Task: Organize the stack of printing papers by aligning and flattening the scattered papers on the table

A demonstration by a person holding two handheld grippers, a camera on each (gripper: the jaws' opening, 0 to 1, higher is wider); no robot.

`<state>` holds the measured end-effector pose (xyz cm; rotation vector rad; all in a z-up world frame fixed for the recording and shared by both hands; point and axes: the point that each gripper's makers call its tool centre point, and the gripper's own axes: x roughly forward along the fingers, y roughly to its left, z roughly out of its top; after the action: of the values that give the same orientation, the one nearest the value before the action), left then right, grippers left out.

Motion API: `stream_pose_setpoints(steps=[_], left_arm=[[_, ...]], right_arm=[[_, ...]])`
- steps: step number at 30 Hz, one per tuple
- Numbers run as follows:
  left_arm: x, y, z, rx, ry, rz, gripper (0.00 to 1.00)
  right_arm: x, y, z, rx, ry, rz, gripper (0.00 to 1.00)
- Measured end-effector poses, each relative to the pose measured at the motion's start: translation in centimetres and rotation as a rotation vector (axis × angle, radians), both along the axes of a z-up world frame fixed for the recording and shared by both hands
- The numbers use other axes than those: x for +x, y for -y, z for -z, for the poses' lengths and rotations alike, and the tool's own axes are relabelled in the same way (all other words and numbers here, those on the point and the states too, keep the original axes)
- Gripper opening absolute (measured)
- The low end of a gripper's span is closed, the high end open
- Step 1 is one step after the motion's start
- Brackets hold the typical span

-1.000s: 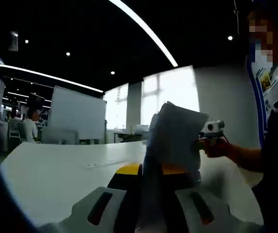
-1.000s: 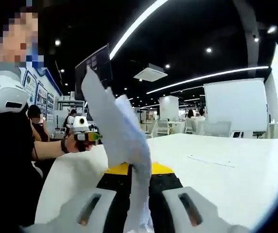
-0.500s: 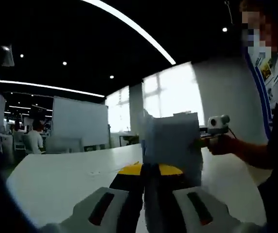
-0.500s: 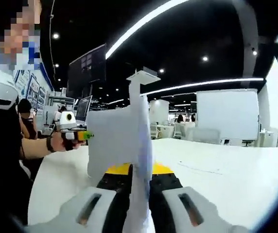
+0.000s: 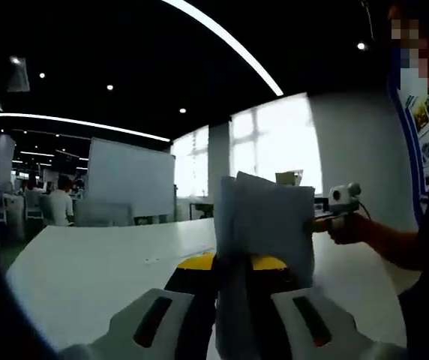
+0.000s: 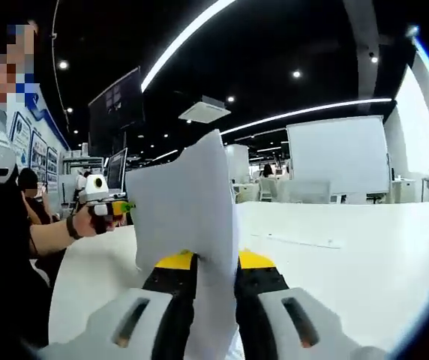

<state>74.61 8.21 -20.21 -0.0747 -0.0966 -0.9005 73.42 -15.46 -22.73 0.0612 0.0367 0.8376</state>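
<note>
A stack of white printing papers [image 5: 263, 229] stands upright above the white table [image 5: 87, 277], held from both sides. My left gripper [image 5: 232, 300] is shut on one edge of the stack. In the right gripper view the same papers [image 6: 188, 217] rise from between the jaws, and my right gripper [image 6: 214, 300] is shut on them. The right gripper [image 5: 342, 210] also shows in the left gripper view past the papers, in the person's hand. The left gripper [image 6: 102, 201] shows likewise in the right gripper view, at the left of the papers.
A single flat sheet [image 6: 301, 241] lies on the white table [image 6: 364, 270] farther out. A whiteboard [image 5: 128, 180] and chairs stand beyond the table, with people seated at the far left. The person holding the grippers [image 6: 4, 247] stands close at the table's edge.
The papers have swung from a bent, edge-on pose to stand squarer and flatter between the two grippers. Both views have shifted slightly with the hands.
</note>
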Motion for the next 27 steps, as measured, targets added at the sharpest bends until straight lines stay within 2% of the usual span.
stream_pose_setpoints(steps=[2, 6, 15, 21, 27], left_arm=[[-0.1, 0.2, 0.2, -0.006, -0.008, 0.006, 0.18], [-0.3, 0.6, 0.6, 0.008, -0.008, 0.012, 0.18], [-0.6, 1.0, 0.5, -0.003, -0.013, 0.031, 0.18], [-1.0, 0.9, 0.0, -0.037, -0.018, 0.059, 0.18], [-1.6, 1.6, 0.0, -0.063, -0.025, 0.108, 0.18]], right_arm=[[0.2, 0.2, -0.4, 0.023, -0.001, 0.026, 0.19], [0.4, -0.1, -0.4, 0.013, 0.003, 0.049, 0.20], [1.1, -0.6, -0.5, 0.026, -0.012, 0.088, 0.26], [1.3, -0.1, -0.8, 0.015, 0.004, 0.122, 0.28], [1.5, -0.3, -0.8, 0.004, 0.016, 0.135, 0.34]])
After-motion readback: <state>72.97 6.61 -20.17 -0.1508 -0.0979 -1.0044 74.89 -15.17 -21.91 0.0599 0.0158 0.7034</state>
